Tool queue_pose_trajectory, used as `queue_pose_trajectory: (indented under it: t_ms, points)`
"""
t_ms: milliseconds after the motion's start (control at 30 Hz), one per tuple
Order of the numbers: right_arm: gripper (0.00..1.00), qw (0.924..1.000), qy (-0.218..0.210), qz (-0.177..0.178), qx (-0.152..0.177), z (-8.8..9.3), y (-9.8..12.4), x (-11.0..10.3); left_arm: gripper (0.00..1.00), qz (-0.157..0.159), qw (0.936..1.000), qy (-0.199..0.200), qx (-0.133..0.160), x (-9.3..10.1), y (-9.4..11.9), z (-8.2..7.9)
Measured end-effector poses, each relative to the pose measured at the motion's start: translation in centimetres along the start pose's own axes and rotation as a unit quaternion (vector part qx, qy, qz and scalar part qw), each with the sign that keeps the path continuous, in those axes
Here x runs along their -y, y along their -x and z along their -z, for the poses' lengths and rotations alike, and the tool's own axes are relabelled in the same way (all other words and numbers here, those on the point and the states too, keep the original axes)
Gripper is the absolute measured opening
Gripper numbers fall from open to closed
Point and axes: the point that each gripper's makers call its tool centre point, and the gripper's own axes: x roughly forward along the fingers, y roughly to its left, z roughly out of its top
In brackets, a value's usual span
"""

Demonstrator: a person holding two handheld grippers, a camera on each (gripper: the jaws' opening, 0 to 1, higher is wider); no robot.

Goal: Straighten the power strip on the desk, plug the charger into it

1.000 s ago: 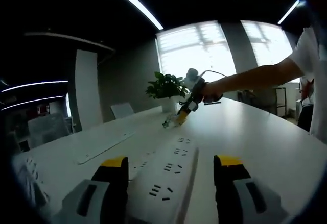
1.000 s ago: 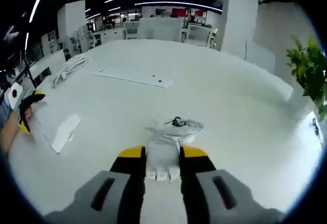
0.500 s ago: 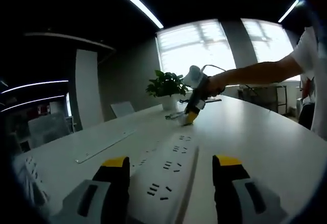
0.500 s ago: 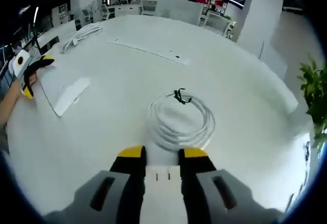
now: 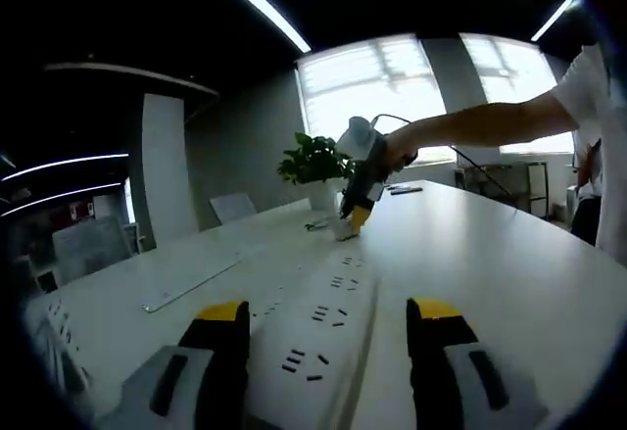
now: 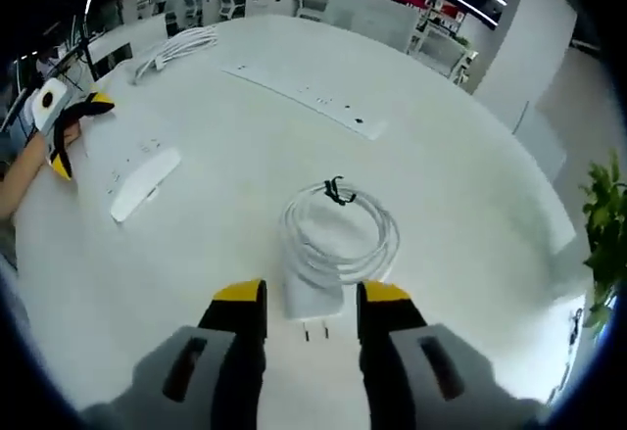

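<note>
The white power strip [image 5: 323, 337] lies flat on the white desk between the jaws of my open left gripper [image 5: 328, 330], which do not touch it. In the right gripper view the power strip [image 6: 145, 180] lies at the left, with the left gripper [image 6: 69, 131] and a hand beside it. The white charger [image 6: 313, 298] rests on the desk with its prongs toward the camera and its coiled cable [image 6: 338, 234] behind it. My right gripper [image 6: 312, 303] is open around it, with a gap at each side. In the left gripper view the right gripper [image 5: 358, 195] hangs just above the charger [image 5: 343, 232].
A long flat white bar [image 6: 304, 102] lies across the desk's far side, with a bundle of white cable [image 6: 181, 48] beyond it. A potted plant [image 5: 313, 161] stands at the desk's end. A person's arm [image 5: 490, 126] reaches in from the right.
My right gripper has opened, let go of the charger and lifted off it; the charger and coil now lie on the desk. The left gripper has kept still over the power strip.
</note>
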Motion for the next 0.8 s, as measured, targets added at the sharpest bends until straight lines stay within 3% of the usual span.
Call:
queue_pose_trajectory:
  t_ms: [233,300,433,567,700,800]
  points:
    - [0.37,0.999,0.001,0.0,-0.046,0.4,4.5,-0.8,0.67,-0.001,1.0,0.002,0.007,-0.3,0.0,0.0]
    - [0.37,0.9966,0.006,0.006,-0.082,0.9,6.4,-0.9,0.67,0.0,1.0,0.001,0.008,-0.3,0.0,0.0]
    - [0.39,0.9925,0.034,0.024,-0.115,0.2,9.9,-0.9,0.67,0.001,1.0,0.002,0.008,-0.1,0.0,-0.1]
    - [0.45,0.9907,0.034,0.031,-0.128,-0.8,12.1,-0.9,0.67,-0.003,1.0,-0.004,0.0,0.2,0.0,0.2]
    - [0.45,0.9929,0.011,0.015,-0.118,-1.0,11.3,-2.2,0.67,-0.006,0.9999,-0.007,-0.005,0.0,0.0,0.4]
    - [0.47,0.9909,-0.001,-0.011,-0.134,0.1,8.5,-3.1,0.68,-0.006,0.9999,-0.007,-0.005,0.0,0.0,0.4]
